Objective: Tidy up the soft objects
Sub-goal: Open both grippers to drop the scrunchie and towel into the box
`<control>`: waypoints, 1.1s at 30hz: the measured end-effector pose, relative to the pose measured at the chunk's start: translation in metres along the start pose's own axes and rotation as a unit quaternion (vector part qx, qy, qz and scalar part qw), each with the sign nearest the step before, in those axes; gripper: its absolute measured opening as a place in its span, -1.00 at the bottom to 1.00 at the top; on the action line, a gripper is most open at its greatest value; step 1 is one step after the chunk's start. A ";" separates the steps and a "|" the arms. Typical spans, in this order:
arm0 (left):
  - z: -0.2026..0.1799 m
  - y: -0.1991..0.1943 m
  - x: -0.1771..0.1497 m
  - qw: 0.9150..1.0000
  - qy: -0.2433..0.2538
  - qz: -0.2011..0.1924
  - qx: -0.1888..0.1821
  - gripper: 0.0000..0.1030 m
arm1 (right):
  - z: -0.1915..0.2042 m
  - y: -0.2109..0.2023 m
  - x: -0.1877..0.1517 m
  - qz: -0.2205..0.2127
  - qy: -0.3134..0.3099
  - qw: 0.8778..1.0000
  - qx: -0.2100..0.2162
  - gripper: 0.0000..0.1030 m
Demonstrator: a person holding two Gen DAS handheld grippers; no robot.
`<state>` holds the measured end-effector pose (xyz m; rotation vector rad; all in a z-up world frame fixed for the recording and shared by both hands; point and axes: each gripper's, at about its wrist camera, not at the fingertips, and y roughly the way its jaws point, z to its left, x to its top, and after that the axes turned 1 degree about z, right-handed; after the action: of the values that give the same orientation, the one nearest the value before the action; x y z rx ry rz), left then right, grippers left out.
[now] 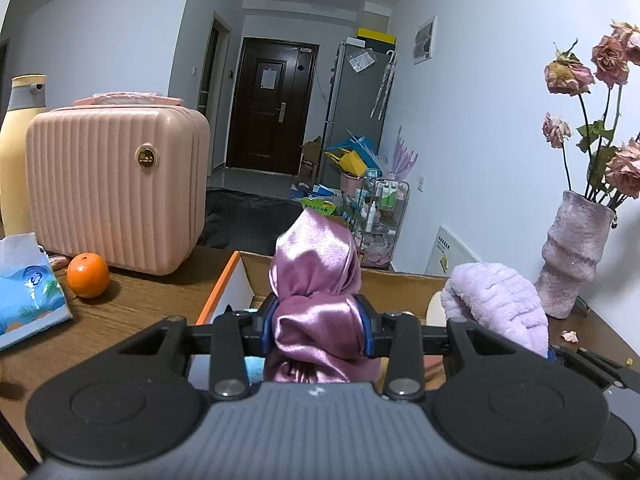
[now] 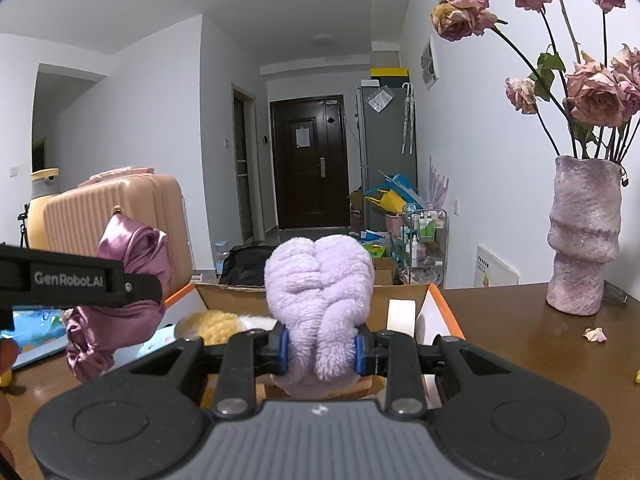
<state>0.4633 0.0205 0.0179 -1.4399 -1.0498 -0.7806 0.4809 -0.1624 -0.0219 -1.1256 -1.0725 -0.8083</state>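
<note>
Both views are evenly, dimly lit with a cool cast; walls are bowed by fisheye distortion, corners vignetted black

Premises: a lived-in home — an apartment room opening onto an entry hall. Evidence: dark front door [image 1: 267, 114], grey fridge [image 1: 356, 108] with hung umbrellas, cluttered trolley of bottles [image 1: 382, 216], wooden table [image 1: 132, 308] bearing pink suitcase [image 1: 116, 196] and vase of dried roses [image 2: 584, 236].

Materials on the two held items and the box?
Pink cloth: likely satin, glossy with sharp highlights on its folds. Lilac towel: plush, matte, ribbed pile, maybe microfiber or fleece. Box: cardboard, brown inside, with white walls and an orange edge.
</note>
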 end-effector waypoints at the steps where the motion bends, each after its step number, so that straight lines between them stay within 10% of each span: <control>1: 0.000 0.003 0.001 1.000 0.000 0.000 0.000 -0.24 | -0.001 0.001 0.001 0.000 0.000 1.000 -0.001 -0.46; 33: -0.001 0.063 0.017 1.000 0.022 0.011 -0.002 -0.07 | -0.006 0.051 0.010 0.023 -0.013 0.999 -0.018 -0.25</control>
<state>0.5277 0.0250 0.0088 -1.4296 -0.9986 -0.7956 0.5320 -0.1547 -0.0278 -1.1899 -1.0549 -0.7813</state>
